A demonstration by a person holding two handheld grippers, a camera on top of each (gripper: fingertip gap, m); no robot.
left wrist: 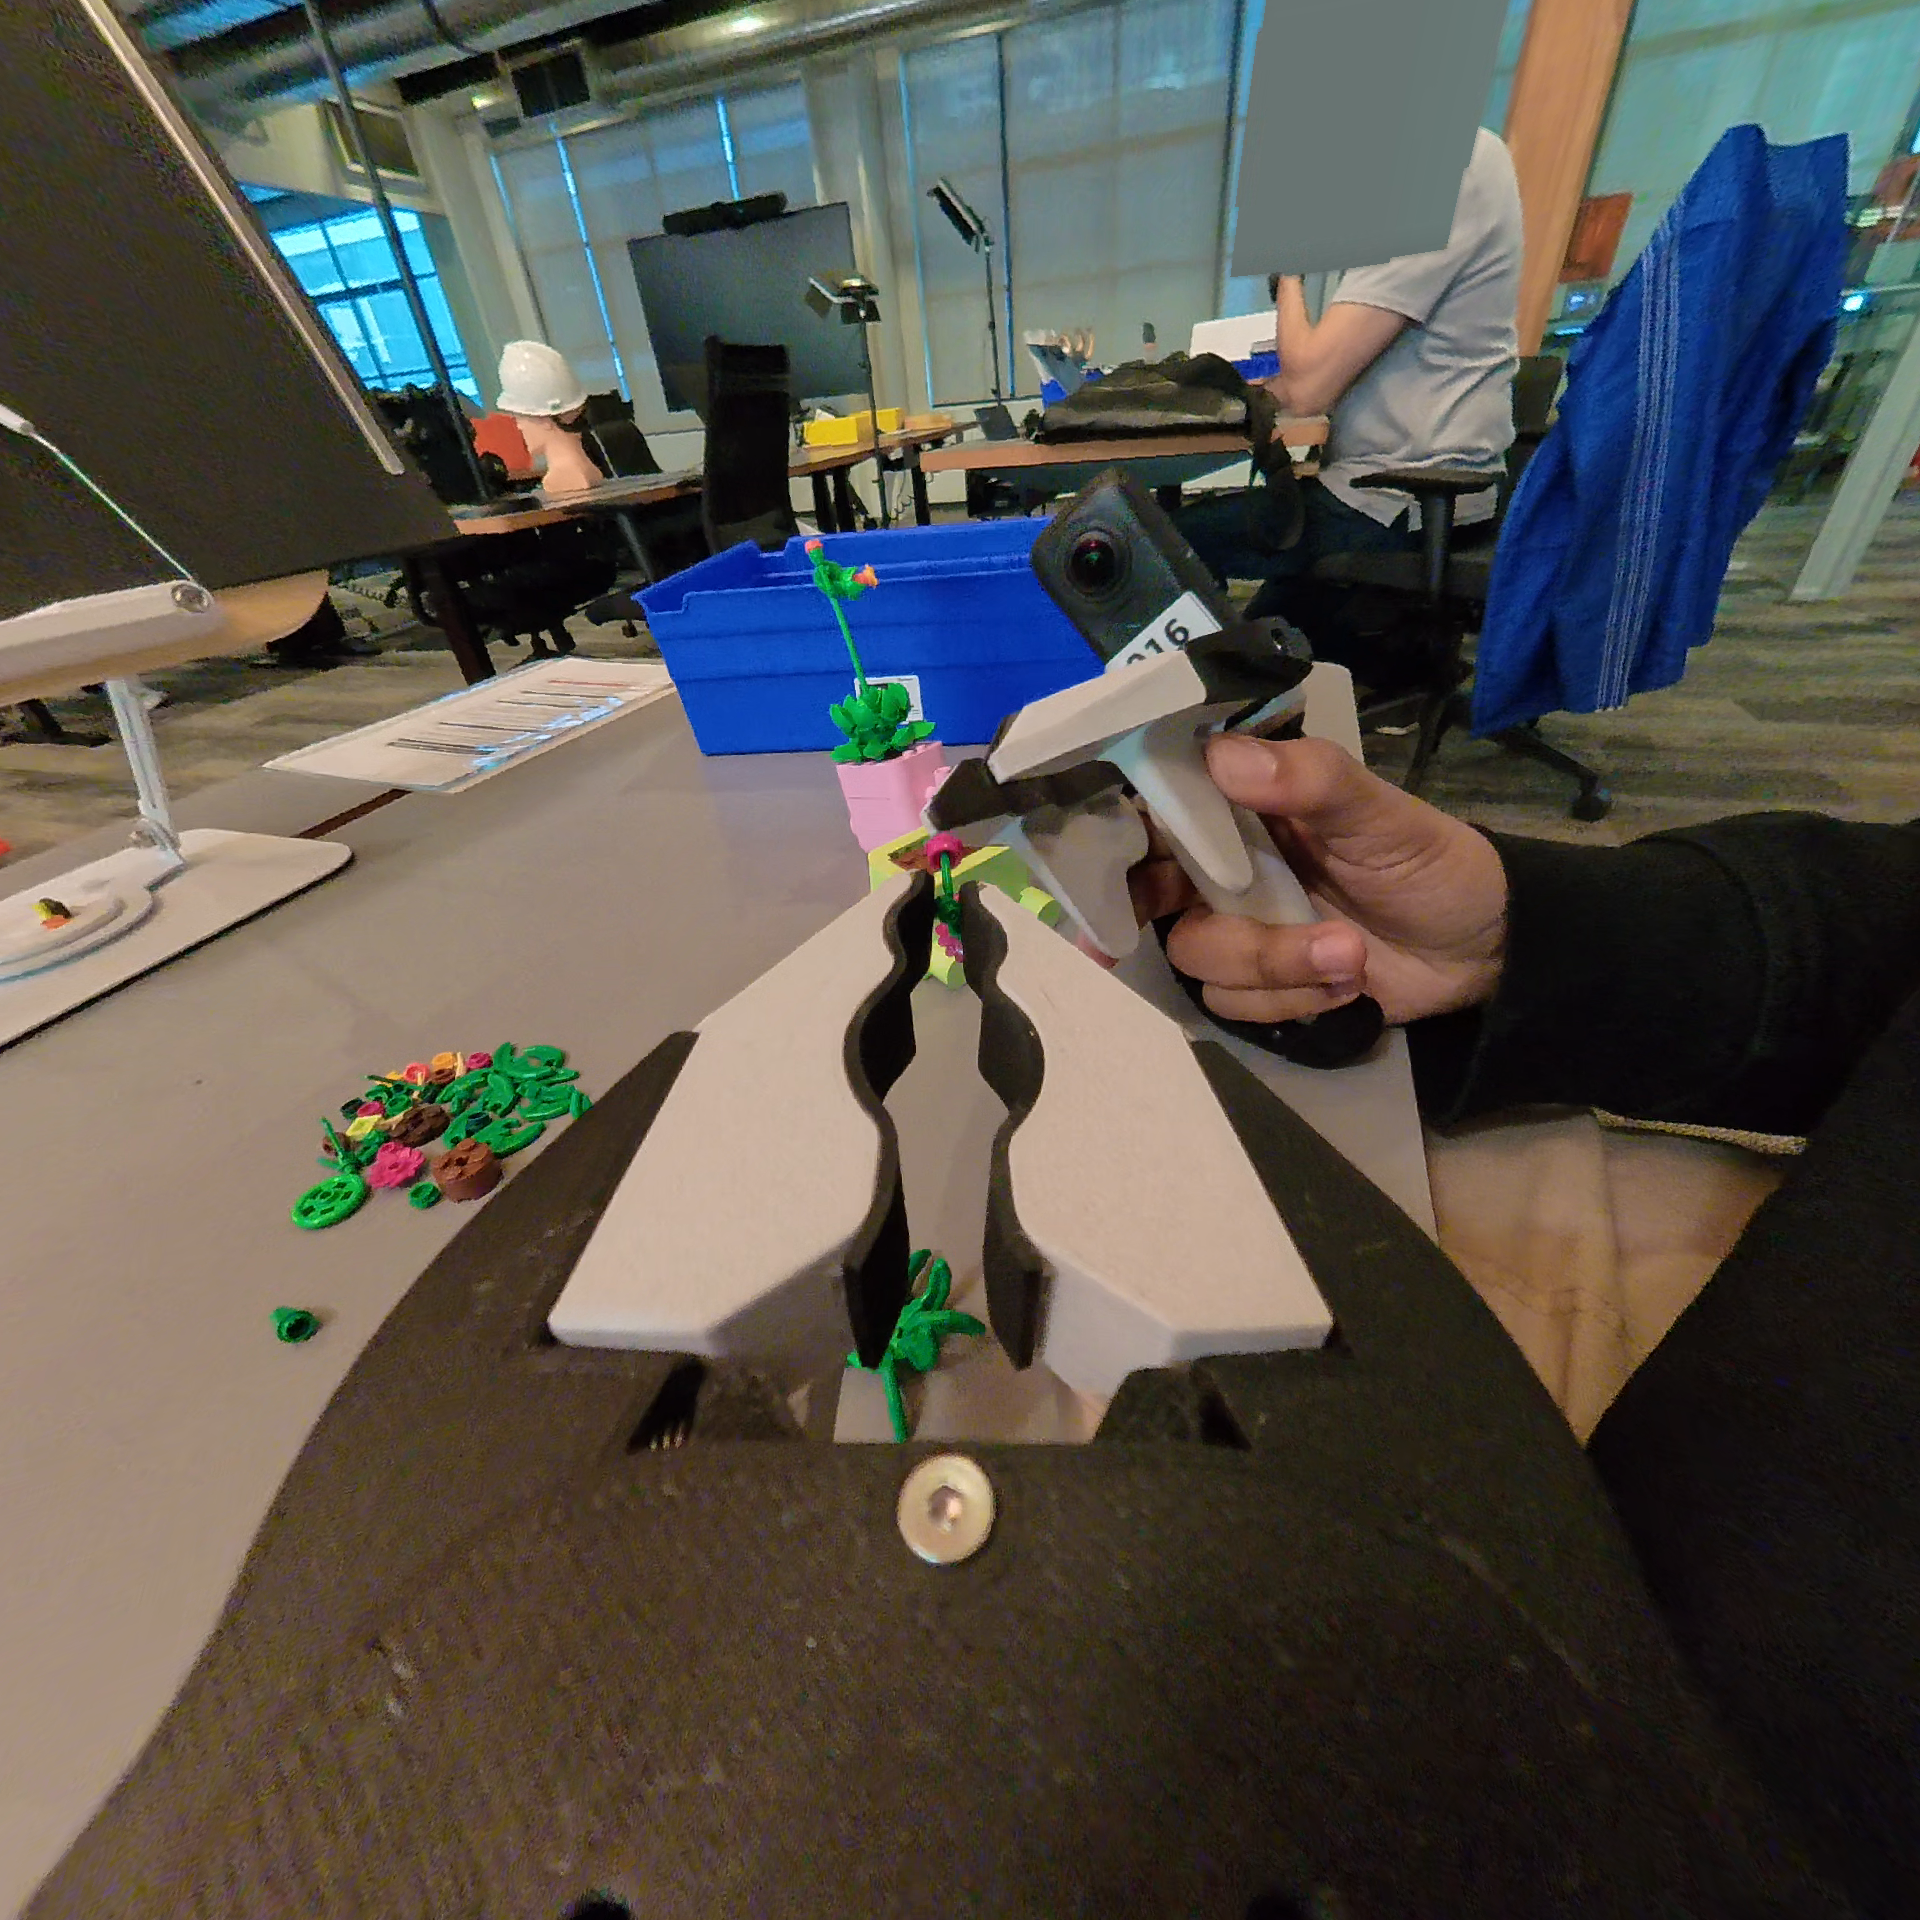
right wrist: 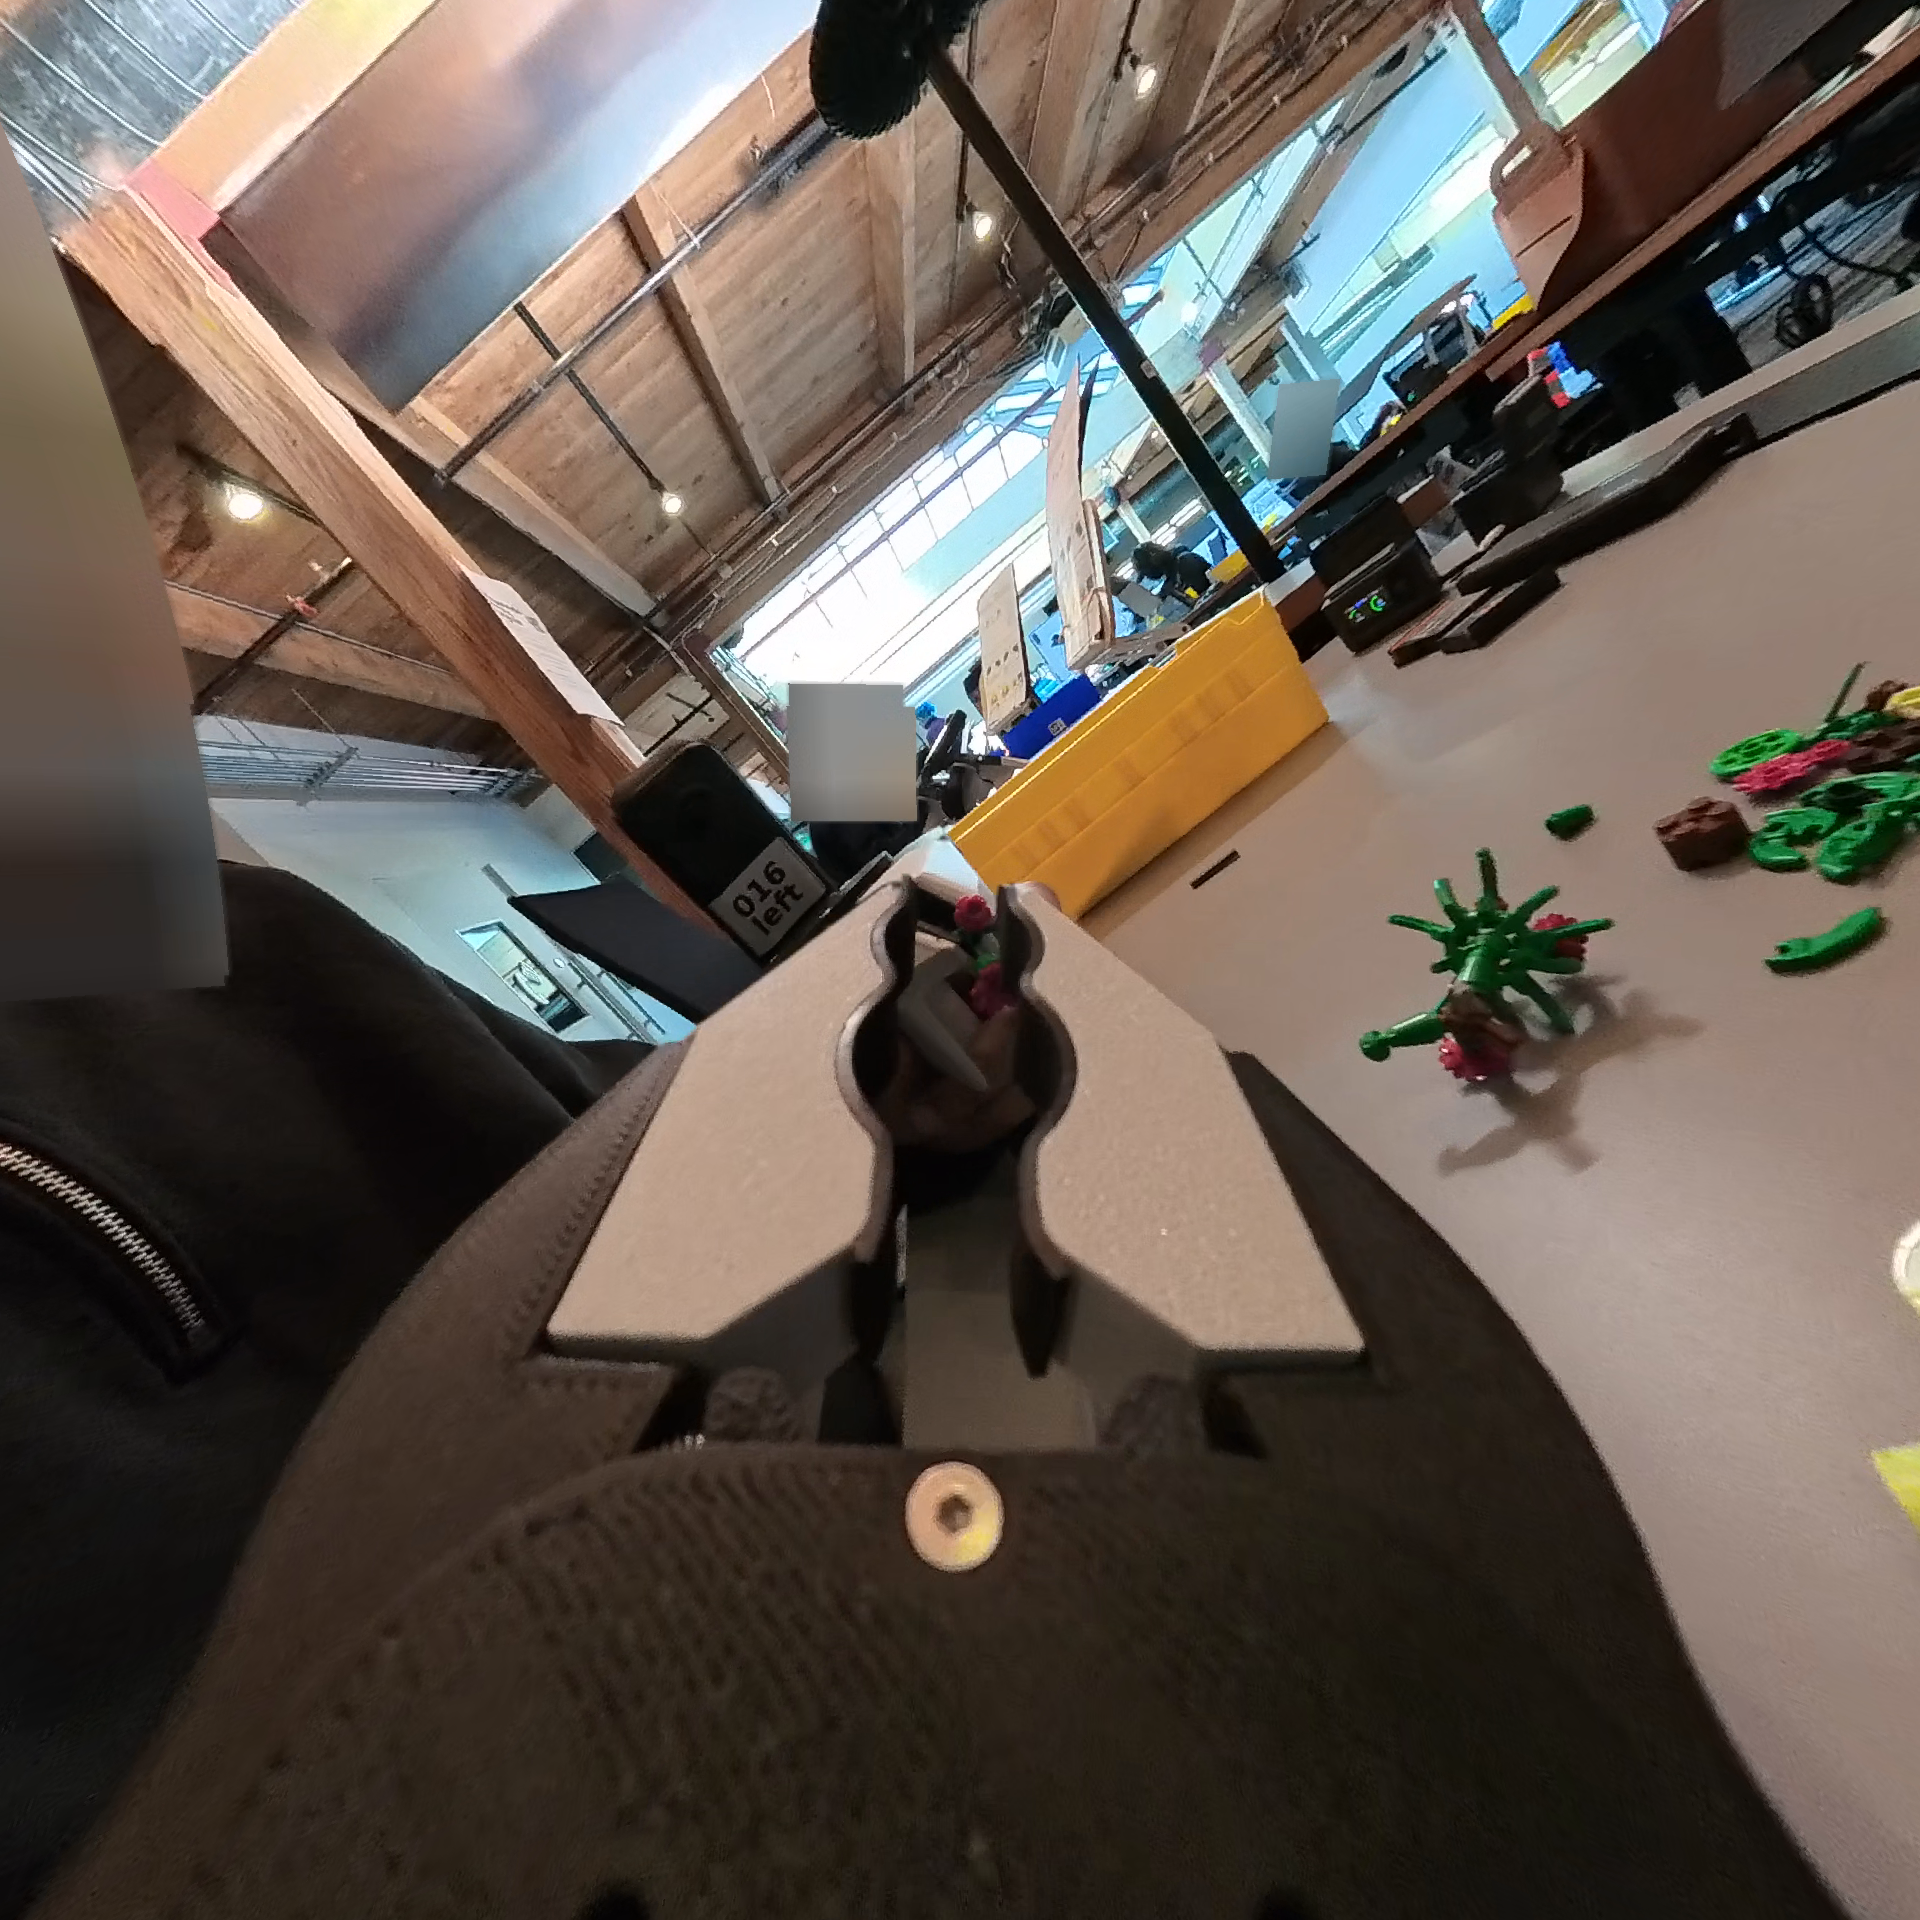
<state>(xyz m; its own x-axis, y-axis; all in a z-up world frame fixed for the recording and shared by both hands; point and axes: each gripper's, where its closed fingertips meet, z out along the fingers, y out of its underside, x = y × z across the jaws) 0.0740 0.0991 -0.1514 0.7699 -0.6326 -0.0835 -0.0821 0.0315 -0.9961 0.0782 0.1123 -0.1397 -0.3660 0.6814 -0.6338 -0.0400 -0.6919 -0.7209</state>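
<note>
Both grippers pinch a flower stem (left wrist: 948,896) over a grey table (left wrist: 582,914) in an office.

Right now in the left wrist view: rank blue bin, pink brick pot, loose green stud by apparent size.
1. blue bin, largest, though it sits farthest back.
2. pink brick pot, clearly smaller.
3. loose green stud, smallest, though it lies nearest the camera.

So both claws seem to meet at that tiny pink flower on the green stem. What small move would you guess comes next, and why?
Probably a gentle push of the flower stem toward the lime-green base by the pink pot. The left gripper pinches the stem, the right gripper closes on its pink blossoms, and both sit just above that base. I can't tell whether the stem is seated.
</note>
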